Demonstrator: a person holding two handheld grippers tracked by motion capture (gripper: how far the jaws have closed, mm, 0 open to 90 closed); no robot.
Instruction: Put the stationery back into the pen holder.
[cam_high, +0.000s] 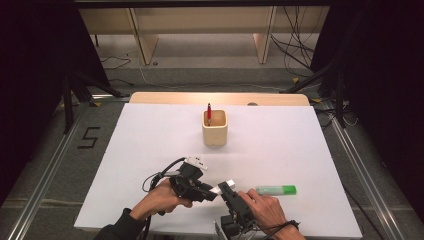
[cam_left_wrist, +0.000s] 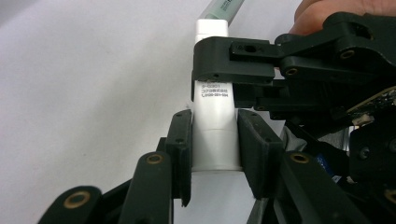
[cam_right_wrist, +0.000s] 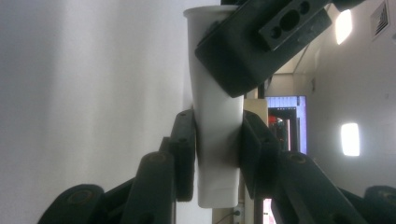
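Note:
A white plastic tube (cam_high: 218, 189) with small printed text hangs just above the table's near edge, held from both ends. In the left gripper view my left gripper (cam_left_wrist: 215, 140) is shut on the tube's (cam_left_wrist: 213, 123) lower part, and the right gripper's black jaws clamp its far end. In the right gripper view my right gripper (cam_right_wrist: 217, 149) has its pads pressed on the tapered tube (cam_right_wrist: 212, 88), with the left gripper's jaw across its top. From above, the left gripper (cam_high: 209, 193) and right gripper (cam_high: 228, 187) meet tip to tip.
A green-and-white marker (cam_high: 276, 190) lies on the white tabletop (cam_high: 150, 135) just right of the right hand. A wooden cup (cam_high: 215, 128) with a red pen (cam_high: 209, 113) stands at the centre back. Cables trail from both grippers.

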